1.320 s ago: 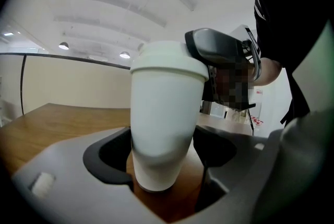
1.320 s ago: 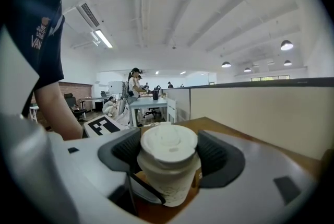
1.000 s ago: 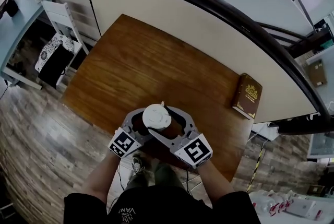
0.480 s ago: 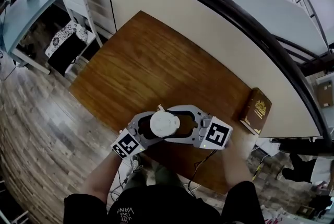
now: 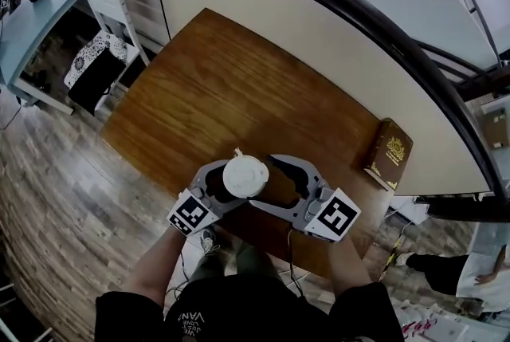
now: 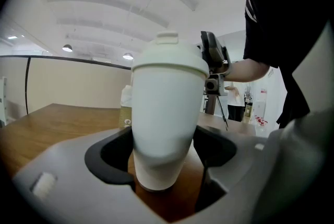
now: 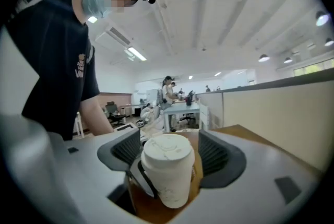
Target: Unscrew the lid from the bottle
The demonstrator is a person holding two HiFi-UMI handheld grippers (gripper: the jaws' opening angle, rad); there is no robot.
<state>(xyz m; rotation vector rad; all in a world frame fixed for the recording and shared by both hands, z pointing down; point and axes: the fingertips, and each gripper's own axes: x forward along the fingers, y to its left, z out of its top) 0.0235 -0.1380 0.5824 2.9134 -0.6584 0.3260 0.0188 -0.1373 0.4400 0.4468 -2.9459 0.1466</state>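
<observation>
The bottle (image 6: 167, 129) stands upright near the table's (image 5: 223, 85) front edge, close in front of the person, and both tools meet at it. The left gripper (image 6: 164, 171) has its jaws narrowed onto the bottle's lower body, pads against both sides. This is most likely meant to keep the body from spinning while the top is turned. The right gripper (image 7: 169, 157) comes in from the bottle's right at the height of the lid (image 7: 168, 150). Its jaws are spread wide to either side of the lid, with a gap visible at each ribbed pad, so it holds nothing. It seems lined up to close on the lid and twist, and the lid looks fully seated, so the unscrewing has not started as far as can be judged. The table is bare brown wood with an even grain, flat enough for the bottle to stand steady. A dark book (image 5: 388, 153) lies well to the bottle's right near the table's far corner. Beyond the bottle a pale partition (image 5: 303, 21) runs along the far side of the table. A white chair (image 5: 107, 13) stands far off to the bottle's left on a plank floor (image 5: 56, 173), in what looks like an open office.
</observation>
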